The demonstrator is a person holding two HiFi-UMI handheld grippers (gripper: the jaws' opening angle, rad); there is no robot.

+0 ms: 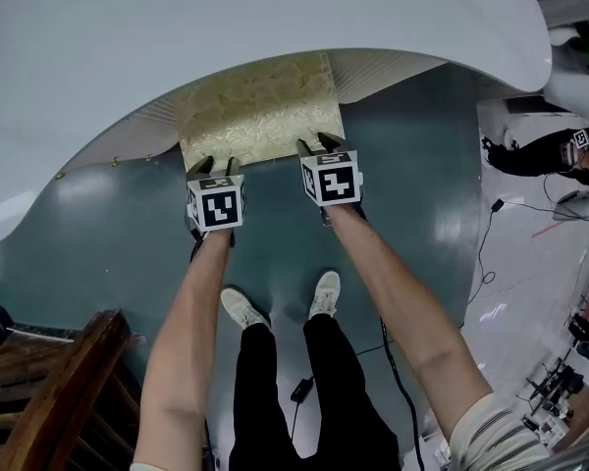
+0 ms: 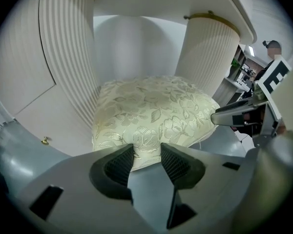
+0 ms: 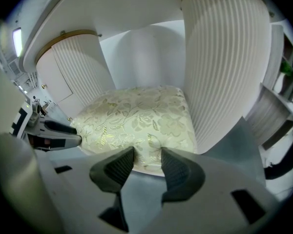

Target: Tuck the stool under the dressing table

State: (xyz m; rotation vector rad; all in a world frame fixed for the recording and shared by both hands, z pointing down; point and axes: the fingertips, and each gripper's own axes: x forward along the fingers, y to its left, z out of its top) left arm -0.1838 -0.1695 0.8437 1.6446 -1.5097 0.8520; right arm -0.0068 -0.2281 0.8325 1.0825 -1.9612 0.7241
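The stool's cream floral cushion (image 1: 260,106) sticks halfway out from under the white dressing table top (image 1: 226,27). My left gripper (image 1: 213,162) is shut on the cushion's near edge at its left corner. My right gripper (image 1: 319,143) grips the same edge at the right corner. In the left gripper view the pads (image 2: 121,164) pinch a fold of the cushion (image 2: 151,111), with the left gripper (image 2: 146,152) pressed against its rim. The right gripper view shows the right gripper (image 3: 147,155) likewise closed on the cushion (image 3: 136,116). The stool's legs are hidden.
Ribbed white pedestals (image 2: 68,48) (image 2: 210,52) flank the stool on both sides, close to the cushion. A dark wooden chair (image 1: 59,391) stands at the near left. Cables (image 1: 486,253) lie on the floor to the right, where another person (image 1: 560,150) is.
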